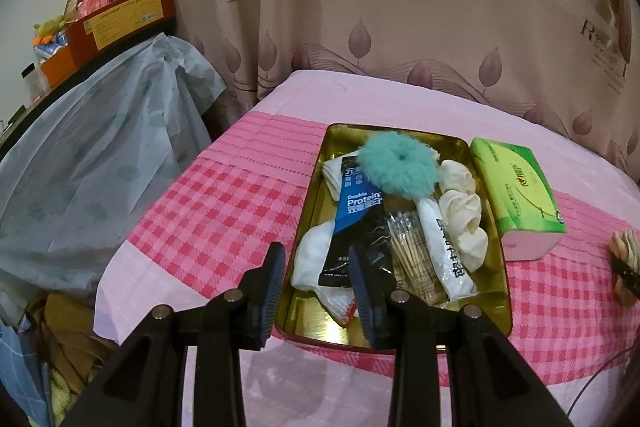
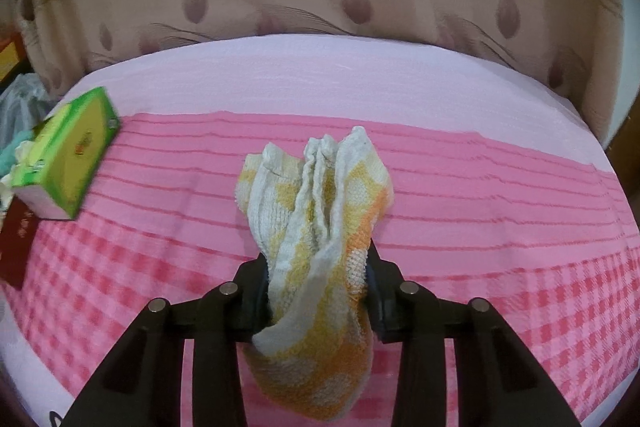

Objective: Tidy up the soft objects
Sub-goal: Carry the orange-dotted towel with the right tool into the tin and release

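Your right claw [image 2: 318, 291] is clamped on a yellow-and-white checked cloth [image 2: 320, 227], which bunches up between the fingers and hangs below them, held above the pink checked bedspread [image 2: 480, 227]. To its left a green tissue pack [image 2: 68, 151] lies on the bedspread. Your left claw [image 1: 316, 287] stands apart with nothing between its fingers, poised over the near end of a gold tin tray [image 1: 496, 299]. In that tray you have a teal fluffy scrunchie [image 1: 394, 167], a cream scrunchie [image 1: 460, 211], a black-and-blue protein sachet [image 1: 360, 219], a white cloth [image 1: 312, 259], a packet of cotton swabs [image 1: 412, 247] and a white sachet [image 1: 444, 247]. The tissue pack sits just beside the tray's right edge.
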Demonstrator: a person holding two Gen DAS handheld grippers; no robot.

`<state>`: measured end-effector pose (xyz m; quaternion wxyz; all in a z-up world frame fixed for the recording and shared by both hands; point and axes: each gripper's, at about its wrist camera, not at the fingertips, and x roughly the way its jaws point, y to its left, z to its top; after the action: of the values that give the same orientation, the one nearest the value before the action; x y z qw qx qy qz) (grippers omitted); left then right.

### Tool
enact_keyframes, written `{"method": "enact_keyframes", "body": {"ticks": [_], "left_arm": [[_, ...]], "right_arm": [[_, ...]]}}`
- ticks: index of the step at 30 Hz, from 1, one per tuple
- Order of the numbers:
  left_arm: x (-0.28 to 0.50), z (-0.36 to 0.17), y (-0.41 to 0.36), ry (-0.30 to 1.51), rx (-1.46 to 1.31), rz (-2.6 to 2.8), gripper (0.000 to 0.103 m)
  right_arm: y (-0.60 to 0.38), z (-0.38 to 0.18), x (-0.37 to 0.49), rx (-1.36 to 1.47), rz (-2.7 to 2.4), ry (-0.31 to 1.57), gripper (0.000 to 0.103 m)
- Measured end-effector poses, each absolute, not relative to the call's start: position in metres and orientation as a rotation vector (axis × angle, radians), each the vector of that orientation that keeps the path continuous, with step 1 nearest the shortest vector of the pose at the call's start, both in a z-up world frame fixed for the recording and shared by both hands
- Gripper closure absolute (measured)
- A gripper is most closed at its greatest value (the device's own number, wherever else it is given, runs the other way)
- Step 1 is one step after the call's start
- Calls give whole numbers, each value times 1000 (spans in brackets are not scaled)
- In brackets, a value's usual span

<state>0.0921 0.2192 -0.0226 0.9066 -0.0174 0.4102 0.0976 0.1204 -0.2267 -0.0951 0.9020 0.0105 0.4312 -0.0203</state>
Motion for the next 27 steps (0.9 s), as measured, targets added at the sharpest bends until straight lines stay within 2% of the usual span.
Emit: {"method": "enact_keyframes", "body": {"ticks": [16,27], "left_arm": [[84,-31,227,895,-53,223,70],[69,-23,251,862,-108,277,70]], "right_arm": [[-111,-58,119,-80,191,834,68],[-46,-42,114,-142,291,805,68]]}}
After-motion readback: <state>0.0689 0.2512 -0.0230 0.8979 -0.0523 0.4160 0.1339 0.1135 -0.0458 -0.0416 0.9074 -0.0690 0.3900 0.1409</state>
